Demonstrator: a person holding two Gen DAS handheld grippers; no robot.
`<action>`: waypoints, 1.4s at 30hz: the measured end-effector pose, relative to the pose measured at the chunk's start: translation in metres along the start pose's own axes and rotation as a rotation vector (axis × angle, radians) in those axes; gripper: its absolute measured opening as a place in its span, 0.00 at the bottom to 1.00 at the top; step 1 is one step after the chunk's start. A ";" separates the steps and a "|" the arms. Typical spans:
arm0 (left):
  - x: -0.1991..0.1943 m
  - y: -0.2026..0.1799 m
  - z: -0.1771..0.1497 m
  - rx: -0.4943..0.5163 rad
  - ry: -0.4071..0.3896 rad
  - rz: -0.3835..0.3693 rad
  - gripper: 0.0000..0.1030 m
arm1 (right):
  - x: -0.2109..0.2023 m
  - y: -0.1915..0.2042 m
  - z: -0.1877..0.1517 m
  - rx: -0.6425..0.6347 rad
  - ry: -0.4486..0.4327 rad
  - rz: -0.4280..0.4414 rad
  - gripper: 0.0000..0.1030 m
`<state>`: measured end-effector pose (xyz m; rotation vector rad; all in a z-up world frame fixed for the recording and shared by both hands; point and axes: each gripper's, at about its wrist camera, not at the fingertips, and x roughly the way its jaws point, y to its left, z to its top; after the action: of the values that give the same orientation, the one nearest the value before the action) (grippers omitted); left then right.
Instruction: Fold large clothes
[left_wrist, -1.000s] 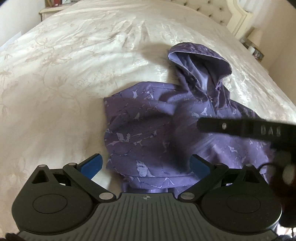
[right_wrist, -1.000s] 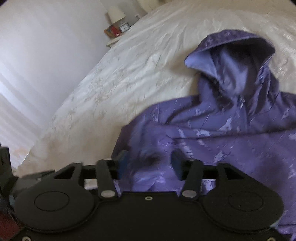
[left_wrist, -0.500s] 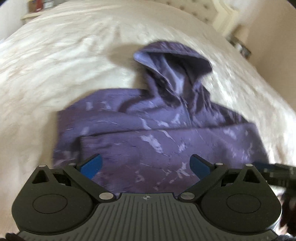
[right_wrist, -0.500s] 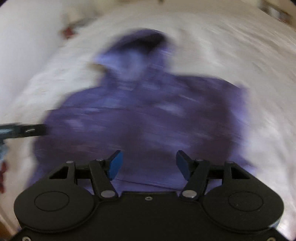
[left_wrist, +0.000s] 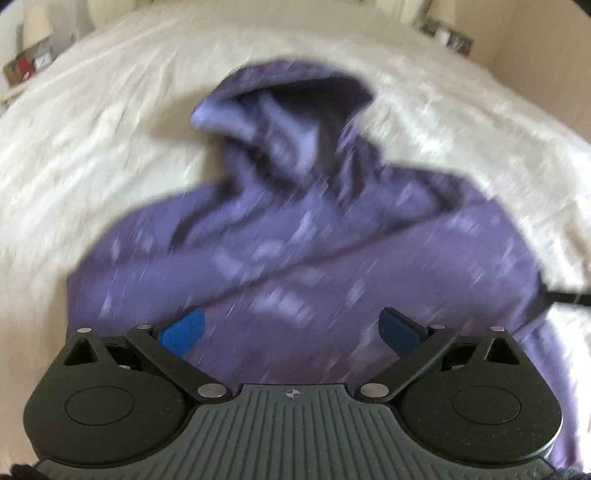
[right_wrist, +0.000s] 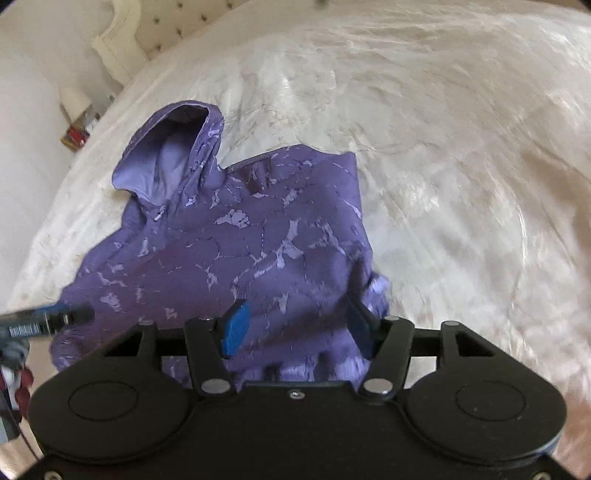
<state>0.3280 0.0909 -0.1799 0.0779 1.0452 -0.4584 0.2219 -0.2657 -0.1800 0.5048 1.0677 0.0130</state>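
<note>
A purple hooded jacket (left_wrist: 303, 258) with a pale marbled print lies on the cream bedspread (left_wrist: 92, 147), hood toward the headboard and sleeves folded in over the body. It also shows in the right wrist view (right_wrist: 251, 240). My left gripper (left_wrist: 291, 332) is open and empty above the jacket's near hem; this view is motion-blurred. My right gripper (right_wrist: 295, 328) is open and empty above the jacket's near right corner. The left gripper's finger tip (right_wrist: 55, 317) shows at the left edge of the right wrist view.
The tufted headboard (right_wrist: 162, 33) and a bedside table with a lamp (right_wrist: 74, 103) stand at the far left in the right wrist view. Another bedside table with small items (left_wrist: 26, 66) is at the far left in the left wrist view. The bedspread (right_wrist: 461, 184) stretches to the right.
Both grippers have swung around the jacket: the left now faces its middle from the hem, the right has moved to its right side. The right gripper's jaws stand wider apart than a second ago.
</note>
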 end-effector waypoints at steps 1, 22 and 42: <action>-0.002 -0.009 0.012 0.016 -0.013 -0.020 0.99 | 0.000 -0.004 -0.003 0.018 0.006 0.014 0.61; 0.144 -0.244 0.118 0.567 0.187 -0.290 0.54 | 0.010 -0.076 -0.003 0.371 -0.009 0.092 0.40; 0.139 -0.233 0.112 0.524 0.092 -0.356 0.04 | 0.014 -0.094 0.003 0.568 -0.071 0.189 0.11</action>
<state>0.3841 -0.1960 -0.2051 0.3851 1.0092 -1.0548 0.2092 -0.3470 -0.2283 1.1099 0.9444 -0.1439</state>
